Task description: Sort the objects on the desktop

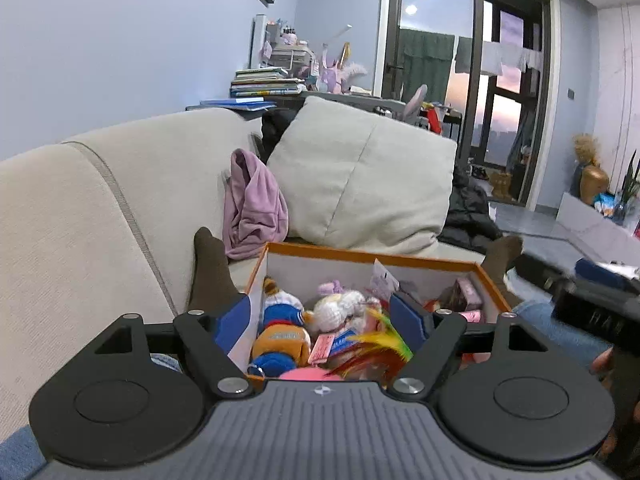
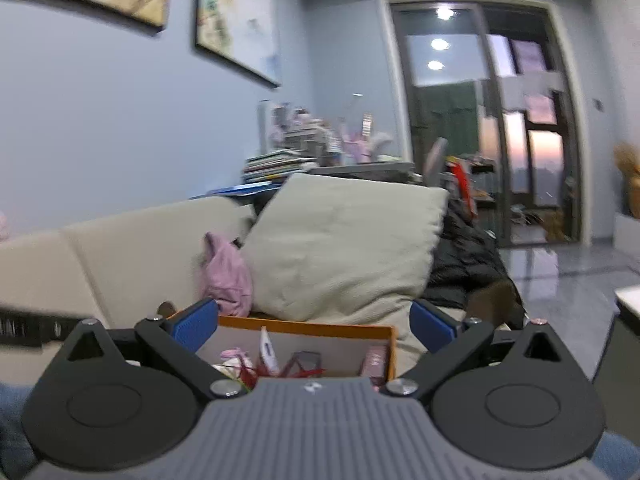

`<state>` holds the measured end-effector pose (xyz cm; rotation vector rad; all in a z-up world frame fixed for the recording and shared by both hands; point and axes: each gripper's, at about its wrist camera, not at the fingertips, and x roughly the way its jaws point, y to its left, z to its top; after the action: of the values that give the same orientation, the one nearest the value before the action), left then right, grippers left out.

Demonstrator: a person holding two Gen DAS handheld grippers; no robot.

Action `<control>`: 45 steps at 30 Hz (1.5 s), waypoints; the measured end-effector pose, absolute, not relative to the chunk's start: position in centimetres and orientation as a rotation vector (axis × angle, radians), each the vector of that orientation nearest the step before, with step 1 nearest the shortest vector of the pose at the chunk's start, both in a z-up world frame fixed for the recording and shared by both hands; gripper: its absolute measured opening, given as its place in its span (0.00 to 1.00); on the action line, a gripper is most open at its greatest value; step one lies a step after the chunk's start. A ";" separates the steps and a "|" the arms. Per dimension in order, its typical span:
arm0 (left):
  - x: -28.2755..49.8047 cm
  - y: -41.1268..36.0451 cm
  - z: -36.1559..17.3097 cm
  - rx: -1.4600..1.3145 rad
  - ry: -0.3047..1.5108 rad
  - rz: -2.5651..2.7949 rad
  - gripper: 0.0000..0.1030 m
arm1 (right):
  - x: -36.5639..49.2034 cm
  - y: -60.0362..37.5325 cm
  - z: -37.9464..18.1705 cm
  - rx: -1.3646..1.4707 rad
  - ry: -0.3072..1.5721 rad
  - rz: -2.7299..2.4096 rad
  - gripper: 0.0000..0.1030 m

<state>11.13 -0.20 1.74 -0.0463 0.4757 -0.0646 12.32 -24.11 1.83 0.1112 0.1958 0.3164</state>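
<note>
Living room at dusk, beige sofa (image 1: 100, 208) under everything; no table in view.

Left gripper (image 1: 324, 316): jaws spread wide, nothing between the pads. Directly ahead of and below them sits the orange-rimmed box (image 1: 372, 258), so close that the blue pads straddle its near end. Toys fill it. Nearest the jaws, a pink round thing (image 1: 308, 376), and just right of centre a red-yellow feathered toy (image 1: 380, 350). Left of centre, a blue-and-orange plush (image 1: 280, 338); beyond it, mid-gap, a white crocheted doll (image 1: 340, 306). Toward the far right corner, a pink packet (image 1: 468, 294).

Right gripper (image 2: 314, 326): jaws also released and empty. The same box (image 2: 308, 326) lies ahead and lower, with only its far wall and a few tops showing over the gripper body. View is blurred; contents hard to name.

Judgement: left hand is the nearer and better placed. Its jaws look down into the box, while the right points nearly level over it. Feathered toy's long axis seems to run across the gap, low left to upper right.

Beyond the box: purple cloth (image 1: 254, 204), big cushion (image 1: 360, 176), then glass doors (image 1: 472, 72).
</note>
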 end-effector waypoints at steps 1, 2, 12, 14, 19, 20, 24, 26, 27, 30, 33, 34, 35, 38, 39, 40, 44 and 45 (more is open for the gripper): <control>11.1 -0.3 1.3 -0.045 0.487 -0.062 0.87 | 12.4 -24.2 1.7 0.124 0.210 0.303 0.99; 11.2 -0.4 1.0 -0.047 0.494 -0.058 0.87 | 12.7 -24.1 1.6 0.135 0.225 0.291 0.99; 12.8 -1.1 -1.5 -0.048 0.502 -0.004 0.88 | 13.8 -22.0 -0.5 0.067 0.339 0.323 0.99; 13.3 -1.2 -2.0 -0.034 0.506 0.007 0.88 | 13.9 -21.5 -0.9 0.040 0.354 0.329 0.99; 14.1 -1.2 -3.2 -0.034 0.536 0.018 0.88 | 14.1 -20.8 -1.7 -0.002 0.400 0.349 0.99; 14.1 -1.2 -3.3 -0.033 0.542 0.017 0.88 | 14.0 -20.6 -1.8 -0.011 0.406 0.355 0.99; 14.3 -1.3 -3.8 -0.025 0.567 0.010 0.88 | 13.7 -20.0 -2.2 -0.047 0.421 0.380 0.99; 14.5 -1.4 -4.1 -0.015 0.577 0.019 0.89 | 13.7 -19.8 -2.4 -0.054 0.432 0.386 0.99; 14.5 -1.5 -4.2 -0.003 0.575 0.022 0.89 | 13.6 -19.8 -2.4 -0.055 0.439 0.390 0.99; 14.4 -1.9 -4.3 0.030 0.577 0.034 0.89 | 13.7 -19.8 -2.6 -0.047 0.462 0.391 0.99; 14.4 -2.1 -4.5 0.052 0.579 0.041 0.89 | 14.1 -19.9 -2.9 -0.027 0.499 0.393 0.99; 14.5 -2.1 -4.5 0.057 0.581 0.042 0.89 | 14.2 -19.9 -2.9 -0.020 0.512 0.393 0.99; 14.6 -2.1 -4.6 0.059 0.582 0.043 0.89 | 14.2 -19.9 -3.0 -0.011 0.523 0.395 0.99; 14.6 -2.2 -4.6 0.068 0.581 0.047 0.89 | 14.4 -20.1 -3.2 0.024 0.542 0.390 0.99; 14.7 -2.2 -4.7 0.071 0.582 0.047 0.89 | 14.4 -20.1 -3.2 0.031 0.546 0.389 0.99; 14.7 -2.2 -4.7 0.072 0.582 0.047 0.89 | 14.4 -20.1 -3.2 0.036 0.549 0.388 0.99; 14.7 -2.3 -4.7 0.068 0.583 0.048 0.89 | 14.4 -20.1 -3.2 0.043 0.552 0.388 0.99; 14.7 -2.3 -4.7 0.067 0.583 0.049 0.89 | 14.4 -20.1 -3.2 0.046 0.554 0.387 0.99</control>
<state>14.74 -2.26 -4.72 0.0671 0.5830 0.0490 14.42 -20.09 -3.24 0.0464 0.5544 0.3871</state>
